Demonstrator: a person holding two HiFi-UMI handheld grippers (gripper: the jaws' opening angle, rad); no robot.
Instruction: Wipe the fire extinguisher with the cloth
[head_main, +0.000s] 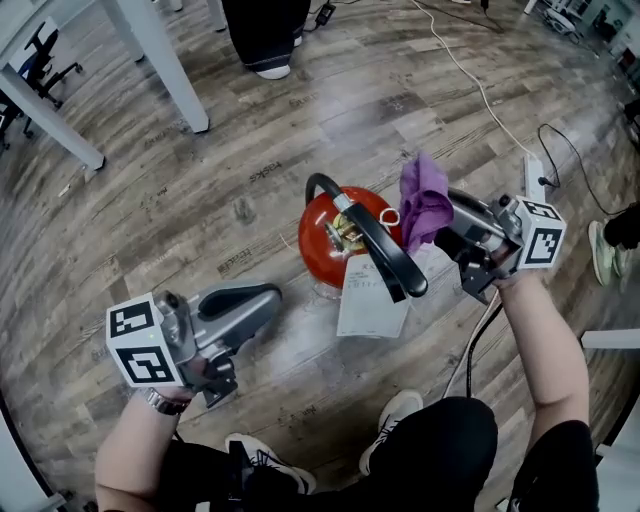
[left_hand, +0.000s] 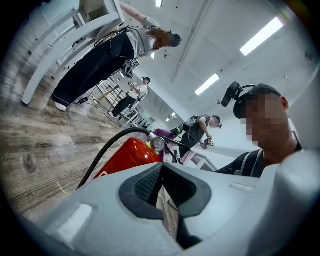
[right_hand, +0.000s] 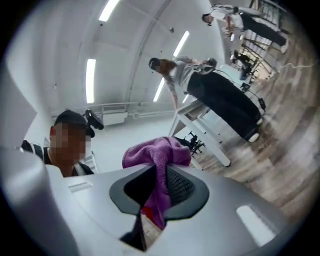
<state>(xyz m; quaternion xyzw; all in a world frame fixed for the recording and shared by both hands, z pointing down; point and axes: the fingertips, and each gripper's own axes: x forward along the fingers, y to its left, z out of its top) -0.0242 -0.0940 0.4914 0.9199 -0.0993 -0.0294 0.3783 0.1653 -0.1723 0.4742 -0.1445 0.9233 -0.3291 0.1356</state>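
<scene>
The left tongs hang low at the left, pointing level toward the extinguisher but apart from it. In the left gripper view these tongs are pressed fully together with nothing between them. Past them shows the red body with its gauge.

The extinguisher stands upright on the wooden floor, in the middle of the head view. Its black handle reaches toward the person, and a paper tag hangs beside it.

To the right, the purple cloth bunches up just beside the valve. Whether it touches the metal cannot be told. The right tongs are clamped on it, part-way closed, with the fabric pinched between the pads.

This looks like the approach to a wipe, or a gap between strokes. Next, the cloth likely needs lowering flat onto the red shell. The empty left tongs could steady the handle so the cylinder does not tip.
</scene>
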